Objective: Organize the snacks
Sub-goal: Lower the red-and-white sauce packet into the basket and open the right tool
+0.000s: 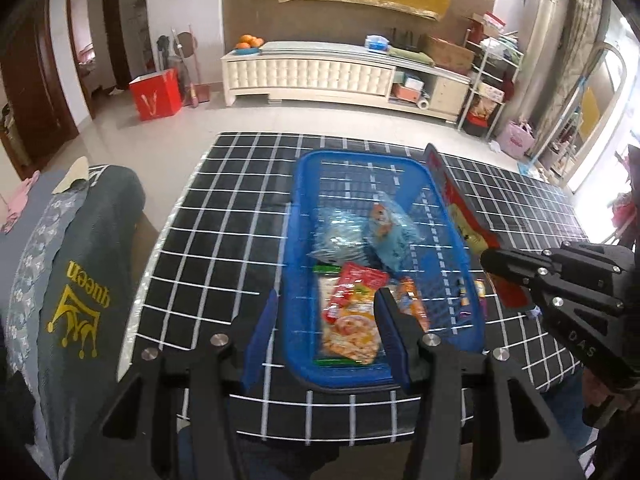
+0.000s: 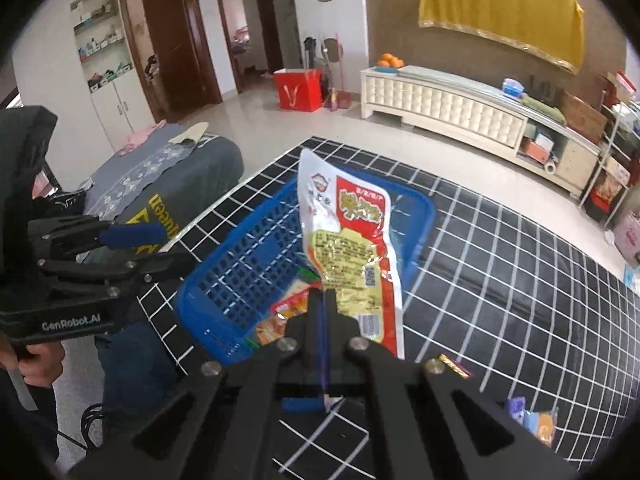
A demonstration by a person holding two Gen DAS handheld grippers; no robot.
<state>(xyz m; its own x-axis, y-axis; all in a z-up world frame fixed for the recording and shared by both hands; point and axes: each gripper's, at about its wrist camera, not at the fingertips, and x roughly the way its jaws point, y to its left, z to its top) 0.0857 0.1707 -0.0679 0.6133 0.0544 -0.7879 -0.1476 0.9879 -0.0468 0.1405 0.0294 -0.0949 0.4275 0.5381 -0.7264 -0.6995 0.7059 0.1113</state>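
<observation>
A blue plastic basket stands on the black grid tablecloth, with blue packets and an orange-red snack bag inside. My left gripper hovers open over the basket's near end, nothing between its blue pads. My right gripper is shut on the lower edge of a red, white and yellow snack packet, held upright over the basket's right side. From the left wrist view the packet appears edge-on above the right rim, with the right gripper behind it. The left gripper is at the left.
Small loose snacks and a wrapped candy lie on the cloth right of the basket. A grey covered seat arm borders the table's left side. A white cabinet and red box stand far behind.
</observation>
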